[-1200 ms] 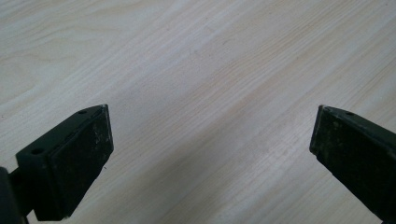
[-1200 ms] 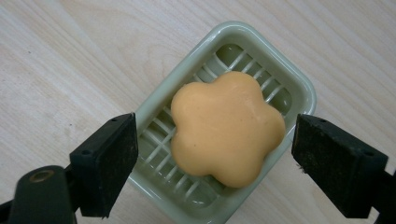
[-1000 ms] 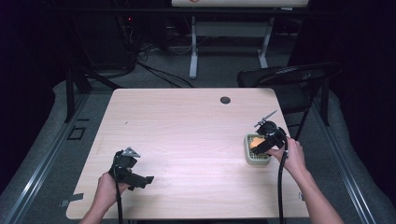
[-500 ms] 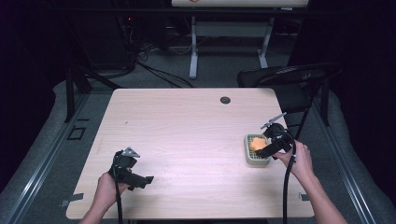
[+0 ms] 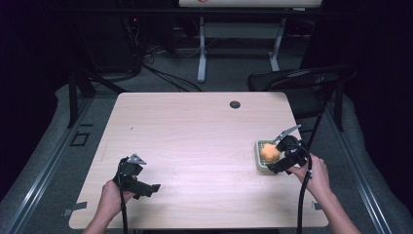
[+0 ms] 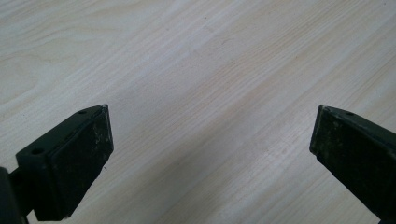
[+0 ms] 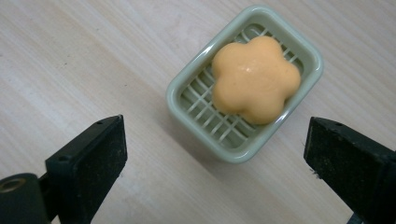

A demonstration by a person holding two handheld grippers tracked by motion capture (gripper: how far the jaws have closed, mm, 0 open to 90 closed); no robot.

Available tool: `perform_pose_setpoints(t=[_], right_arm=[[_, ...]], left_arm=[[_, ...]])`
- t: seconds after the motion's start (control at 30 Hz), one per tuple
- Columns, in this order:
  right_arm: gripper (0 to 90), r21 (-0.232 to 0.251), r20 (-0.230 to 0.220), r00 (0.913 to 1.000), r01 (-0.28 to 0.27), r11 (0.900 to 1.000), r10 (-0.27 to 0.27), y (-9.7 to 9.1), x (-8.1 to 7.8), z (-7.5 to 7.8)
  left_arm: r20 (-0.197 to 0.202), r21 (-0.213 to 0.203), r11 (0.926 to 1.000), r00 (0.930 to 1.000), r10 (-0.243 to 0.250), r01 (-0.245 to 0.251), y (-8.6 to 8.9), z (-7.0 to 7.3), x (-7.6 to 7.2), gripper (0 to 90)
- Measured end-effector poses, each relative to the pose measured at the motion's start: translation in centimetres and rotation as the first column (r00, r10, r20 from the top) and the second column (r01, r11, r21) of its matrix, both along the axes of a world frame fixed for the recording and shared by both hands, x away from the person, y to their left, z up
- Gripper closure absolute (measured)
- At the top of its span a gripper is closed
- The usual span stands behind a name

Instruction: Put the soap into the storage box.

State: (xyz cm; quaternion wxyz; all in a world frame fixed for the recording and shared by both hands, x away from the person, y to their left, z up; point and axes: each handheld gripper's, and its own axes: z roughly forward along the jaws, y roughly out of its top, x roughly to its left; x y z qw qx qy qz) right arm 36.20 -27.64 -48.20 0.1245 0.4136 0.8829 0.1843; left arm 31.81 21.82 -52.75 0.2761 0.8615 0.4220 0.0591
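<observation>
Table: a pale wood-grain table (image 5: 195, 146) fills the middle of the high view, most of its top bare; a small dark round cap (image 5: 235, 104) sits near its far edge, right of centre.

Soap dish: a pale green rectangular plastic dish with a slatted grid floor (image 7: 196, 100) rests flat on the table close to the right edge, about midway between near and far.

Soap: an orange flower-shaped bar of soap (image 7: 256, 79) lies inside the dish, crowded toward one end, so the open grid shows at the other end. The grid probably keeps the bar off a wet floor.

Right gripper: the right gripper (image 5: 278, 157) hangs just above the dish, at its right side, tipped down toward it. Its jaws are spread wide and grasp nothing; in the right gripper view the dish sits between and beyond them, untouched. That stance suits either a reach for the soap or dish, or a release; I cannot tell which.

Left gripper: the left gripper (image 5: 141, 185) sits low at the near left of the table, well apart from the dish. Its jaws are released and wide, with bare wood beneath, likely parked out of the way.

Chair: a black folding chair (image 5: 302, 80) stands beyond the far right corner.
</observation>
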Motion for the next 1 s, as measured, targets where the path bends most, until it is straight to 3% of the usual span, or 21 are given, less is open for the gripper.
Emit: perform_pose_setpoints(t=[0.43,0.67,0.8,0.83,0.9,1.0], right_arm=[[5.3,-0.009,-0.029,0.9993,0.022,0.9997,-0.022,-2.0,-3.4,-1.4],[4.4,0.001,-0.088,0.9942,0.062,0.9981,-0.062,-3.1,-5.0,-3.3],[4.0,-0.038,-0.121,0.9915,0.043,0.9983,-0.047,-3.1,-5.1,-3.6],[4.0,-0.050,-0.112,0.9922,0.048,0.9976,-0.054,-3.1,-5.1,-3.7],[4.0,-0.032,-0.105,0.9920,0.067,0.9972,-0.070,-3.0,-5.1,-4.0],[4.1,-0.060,-0.136,0.9893,0.044,0.9972,-0.052,-3.1,-4.8,-4.0]], left_arm=[[-0.007,0.004,1.0000,0.9999,-0.008,0.008,-0.1,0.0,0.0,0.0],[-0.004,0.009,0.9999,0.9999,-0.011,0.011,-0.3,0.0,0.1,0.0],[-0.007,0.004,0.9999,0.9999,-0.014,0.014,-0.3,0.0,0.2,0.0],[-0.005,0.006,0.9999,0.9999,-0.015,0.015,-0.3,0.0,0.2,0.0],[-0.007,0.005,0.9999,0.9999,-0.015,0.015,-0.3,0.0,0.2,0.0],[-0.004,0.005,0.9999,0.9999,-0.013,0.014,-0.3,0.0,0.2,0.0]])
